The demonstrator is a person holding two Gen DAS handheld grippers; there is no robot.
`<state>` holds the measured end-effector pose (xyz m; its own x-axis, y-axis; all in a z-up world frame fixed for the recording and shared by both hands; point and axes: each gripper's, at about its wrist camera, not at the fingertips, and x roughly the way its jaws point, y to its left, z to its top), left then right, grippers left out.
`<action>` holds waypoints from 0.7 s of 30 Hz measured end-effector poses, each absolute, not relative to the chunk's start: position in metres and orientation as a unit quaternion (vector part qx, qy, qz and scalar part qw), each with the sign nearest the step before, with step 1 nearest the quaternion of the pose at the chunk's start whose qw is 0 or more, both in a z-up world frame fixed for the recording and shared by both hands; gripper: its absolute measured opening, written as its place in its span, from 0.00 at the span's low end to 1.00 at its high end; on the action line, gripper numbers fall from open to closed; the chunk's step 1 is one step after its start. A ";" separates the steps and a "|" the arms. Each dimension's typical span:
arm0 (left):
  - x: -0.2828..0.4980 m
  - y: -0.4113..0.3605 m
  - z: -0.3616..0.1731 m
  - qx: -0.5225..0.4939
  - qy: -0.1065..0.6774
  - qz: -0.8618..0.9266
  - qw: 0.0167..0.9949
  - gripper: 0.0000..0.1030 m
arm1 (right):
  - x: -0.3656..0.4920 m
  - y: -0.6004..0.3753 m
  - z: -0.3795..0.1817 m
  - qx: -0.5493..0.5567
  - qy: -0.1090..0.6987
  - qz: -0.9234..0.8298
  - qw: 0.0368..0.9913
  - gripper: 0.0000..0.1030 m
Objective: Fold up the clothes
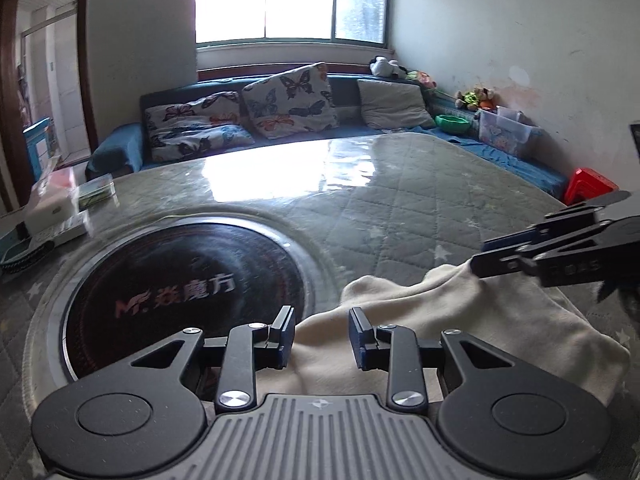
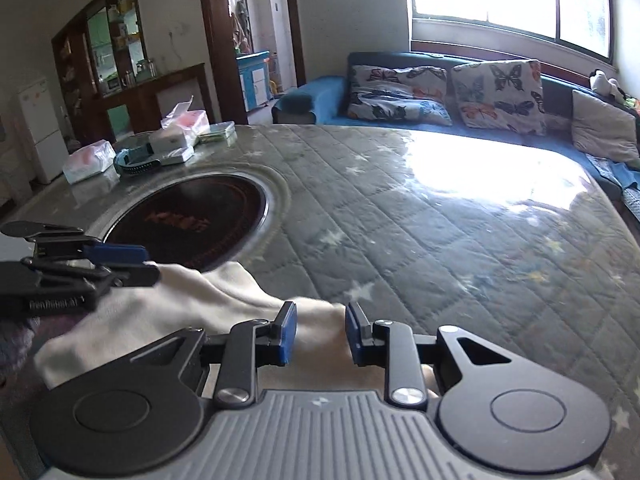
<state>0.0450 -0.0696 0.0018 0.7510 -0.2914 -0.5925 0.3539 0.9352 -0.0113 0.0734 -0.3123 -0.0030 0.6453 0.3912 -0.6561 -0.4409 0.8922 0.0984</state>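
A cream-coloured garment (image 1: pixel 460 320) lies bunched on the quilted table cover near the front edge; it also shows in the right wrist view (image 2: pixel 208 300). My left gripper (image 1: pixel 322 338) is open, its blue pads either side of the cloth's left end, low over it. My right gripper (image 2: pixel 320 336) is open too, its pads astride the cloth's right end. Each gripper shows in the other's view: the right one (image 1: pixel 496 254) at the cloth's far right, the left one (image 2: pixel 132 264) at its left. Neither pinches the cloth.
A round black induction hob (image 1: pixel 188 292) is set in the table (image 2: pixel 440 220) left of the garment. Boxes, plastic bags and a wristband (image 2: pixel 136 160) crowd the far left corner. A blue sofa with butterfly cushions (image 1: pixel 288 100) runs behind; a red stool (image 1: pixel 588 186) stands right.
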 end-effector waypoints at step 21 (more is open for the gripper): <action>0.031 0.008 0.022 -0.036 0.320 -0.087 0.943 0.37 | 0.014 -0.255 0.019 -0.117 0.334 0.328 0.876 0.26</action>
